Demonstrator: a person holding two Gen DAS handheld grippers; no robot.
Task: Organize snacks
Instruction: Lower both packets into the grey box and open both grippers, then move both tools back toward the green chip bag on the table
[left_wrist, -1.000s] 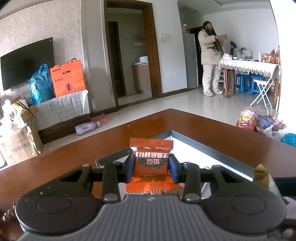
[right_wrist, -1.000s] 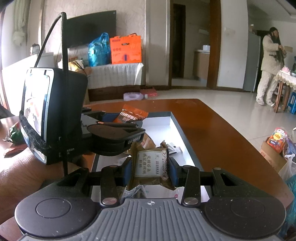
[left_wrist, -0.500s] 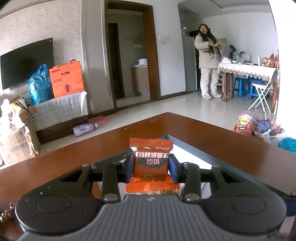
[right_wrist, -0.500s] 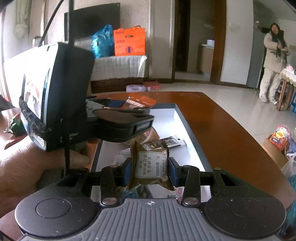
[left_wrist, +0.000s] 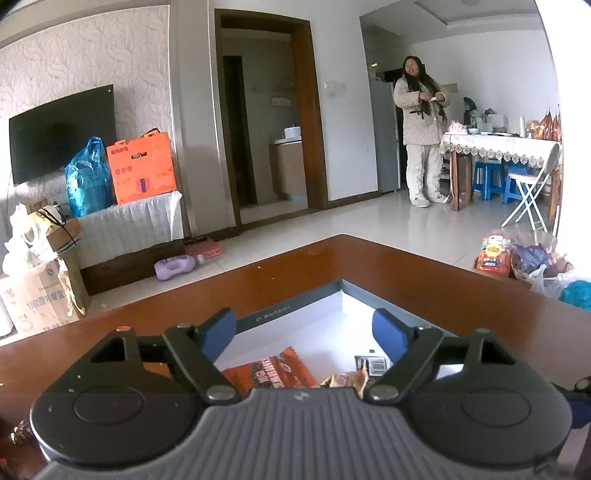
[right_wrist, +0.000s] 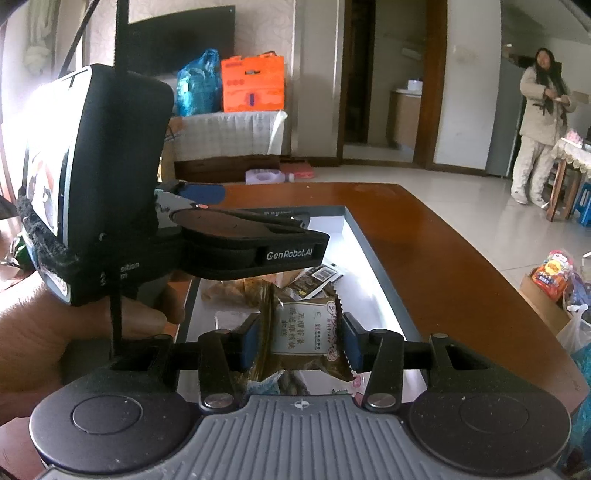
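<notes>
A shallow grey box (left_wrist: 295, 306) with a white floor lies on the brown table (left_wrist: 443, 280). My left gripper (left_wrist: 303, 326) hangs over it, jaws opening wide with nothing between them. An orange snack packet (left_wrist: 271, 369) lies flat in the box just below. A barcode packet (left_wrist: 371, 365) and a tan packet (left_wrist: 343, 380) lie beside it. In the right wrist view, my right gripper (right_wrist: 301, 343) holds a brown snack packet (right_wrist: 301, 332) upright over the box (right_wrist: 373, 236). Its jaws are opening, and the pads still touch the packet's edges.
The left device's black housing (right_wrist: 110, 166) and the hand (right_wrist: 55, 332) holding it fill the left of the right wrist view. A person (left_wrist: 421, 129) stands far back by a dining table. Bags of snacks (left_wrist: 495, 254) sit on the floor to the right.
My left gripper has opened and let the orange packet drop flat into the box. The right jaws have widened slightly around the brown packet, which has spread out.
</notes>
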